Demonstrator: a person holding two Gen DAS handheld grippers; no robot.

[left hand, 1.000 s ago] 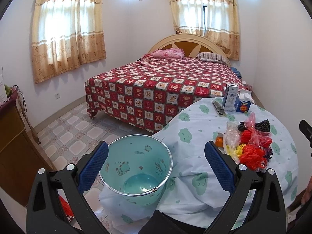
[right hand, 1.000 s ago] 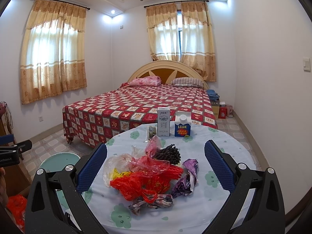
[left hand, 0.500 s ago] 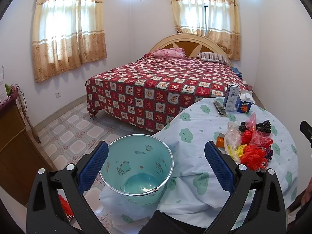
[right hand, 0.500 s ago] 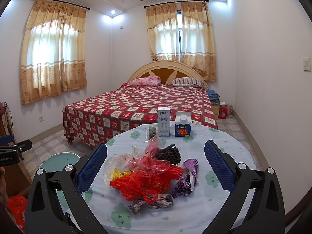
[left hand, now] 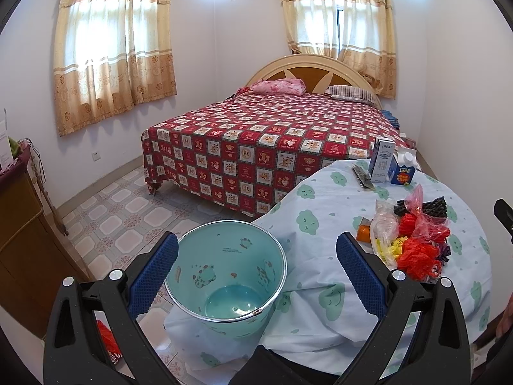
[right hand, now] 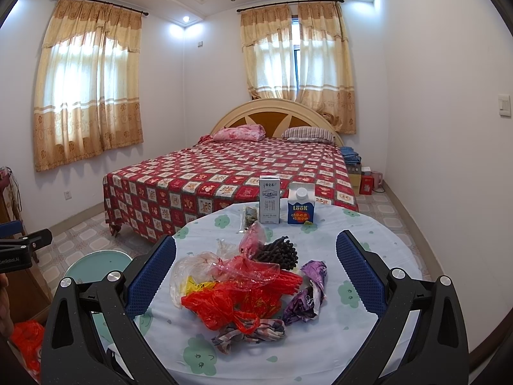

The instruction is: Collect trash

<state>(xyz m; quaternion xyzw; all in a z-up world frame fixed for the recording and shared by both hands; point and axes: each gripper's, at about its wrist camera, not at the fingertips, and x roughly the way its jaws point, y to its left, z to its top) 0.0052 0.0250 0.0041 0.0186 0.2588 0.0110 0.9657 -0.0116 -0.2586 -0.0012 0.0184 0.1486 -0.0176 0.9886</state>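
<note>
A heap of trash [right hand: 247, 285] lies on the round table [right hand: 359, 234]: red, clear and purple plastic bags, yellow scraps and a dark bundle. It also shows in the left wrist view [left hand: 413, 240]. A teal bin [left hand: 226, 272] stands on the floor left of the table; its rim shows in the right wrist view [right hand: 102, 260]. My left gripper [left hand: 256, 272] is open and empty above the bin. My right gripper [right hand: 256, 272] is open and empty, held just above the heap.
A white milk carton [right hand: 269, 199] and a blue carton [right hand: 300, 203] stand at the table's far edge, with a flat wrapper [right hand: 250, 216] beside them. A bed [right hand: 240, 173] lies beyond. A wooden cabinet [left hand: 22, 250] stands at left.
Almost nothing has moved. The left wrist view has shifted very slightly; both grippers stay open.
</note>
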